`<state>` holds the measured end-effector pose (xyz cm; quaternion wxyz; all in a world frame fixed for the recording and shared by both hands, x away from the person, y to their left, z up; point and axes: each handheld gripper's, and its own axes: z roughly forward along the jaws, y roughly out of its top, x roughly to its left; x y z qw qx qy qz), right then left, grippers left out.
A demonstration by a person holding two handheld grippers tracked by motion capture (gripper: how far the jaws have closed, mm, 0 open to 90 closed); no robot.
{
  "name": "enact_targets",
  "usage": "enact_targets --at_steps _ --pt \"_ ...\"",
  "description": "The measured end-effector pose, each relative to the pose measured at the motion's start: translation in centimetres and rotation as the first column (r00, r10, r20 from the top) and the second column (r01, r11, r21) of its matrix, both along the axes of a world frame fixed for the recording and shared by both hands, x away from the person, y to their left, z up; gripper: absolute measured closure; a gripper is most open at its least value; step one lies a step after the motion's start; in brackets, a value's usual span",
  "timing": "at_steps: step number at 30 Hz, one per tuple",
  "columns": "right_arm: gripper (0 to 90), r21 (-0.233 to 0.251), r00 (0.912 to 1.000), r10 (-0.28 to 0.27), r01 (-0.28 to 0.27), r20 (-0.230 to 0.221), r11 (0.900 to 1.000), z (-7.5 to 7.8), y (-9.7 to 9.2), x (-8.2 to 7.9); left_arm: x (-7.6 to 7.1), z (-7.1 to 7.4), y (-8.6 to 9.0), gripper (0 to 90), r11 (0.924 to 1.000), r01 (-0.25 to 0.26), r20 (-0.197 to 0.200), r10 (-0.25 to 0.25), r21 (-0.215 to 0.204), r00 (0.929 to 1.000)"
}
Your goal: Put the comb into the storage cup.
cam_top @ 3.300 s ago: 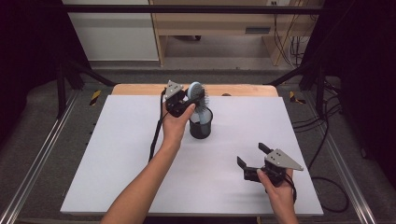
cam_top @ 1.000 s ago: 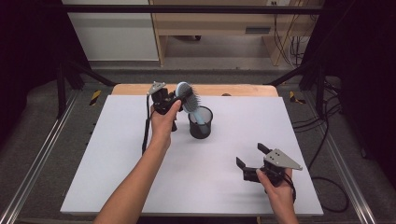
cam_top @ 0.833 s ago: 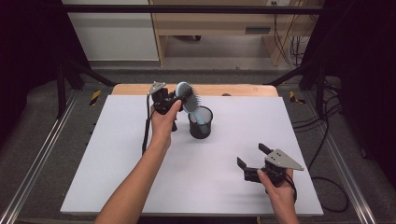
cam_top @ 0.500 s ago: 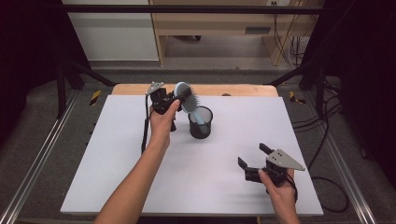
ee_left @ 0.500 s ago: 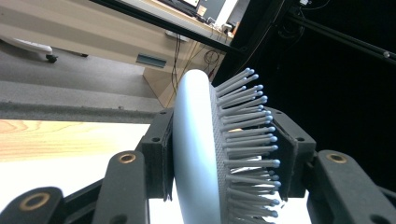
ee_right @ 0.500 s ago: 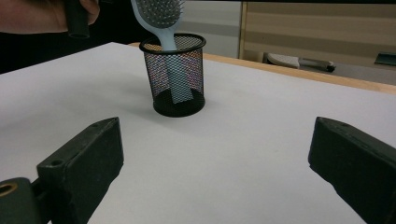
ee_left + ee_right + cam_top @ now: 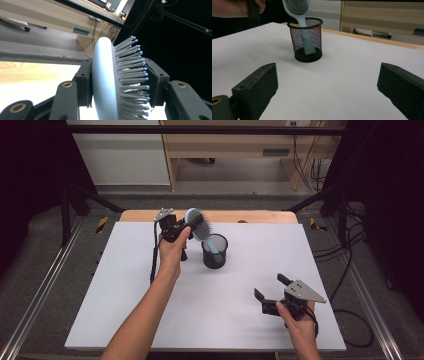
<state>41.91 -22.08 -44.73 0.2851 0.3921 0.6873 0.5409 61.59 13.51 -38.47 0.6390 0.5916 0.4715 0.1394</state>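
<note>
Two grippers | left gripper point(image 7: 186, 223) clamped on hairbrush point(image 7: 198, 223) head, lifted since seconds ago | handle leaning in mesh cup point(image 7: 214, 251), tip near bottom | right gripper point(image 7: 272, 292) spread, idle, near table point(image 7: 125, 285) edge | likely mid-withdrawal from cup

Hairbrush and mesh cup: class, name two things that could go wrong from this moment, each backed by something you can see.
1. The hairbrush leans with its handle in the black mesh cup, gripped at the head by the left gripper. Pulling sideways may tip the light cup.
2. One jaw presses on the bristles, so the brush might twist or slip.
The right gripper stands open, apart from the cup, not steadying it.
</note>
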Motion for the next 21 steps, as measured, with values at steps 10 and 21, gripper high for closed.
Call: enact_targets --at_steps 10,21 --pt "3.5 -0.002 1.0 0.003 -0.003 -0.003 1.0 -0.06 0.15 0.02 0.02 -0.03 0.07 48.0 1.0 0.004 0.001 -0.004 0.0 1.0" --pt "3.4 0.001 1.0 0.005 -0.005 -0.008 1.0 -0.09 0.16 0.03 0.0 -0.04 0.07 47.5 1.0 0.006 0.003 -0.006 0.003 1.0"
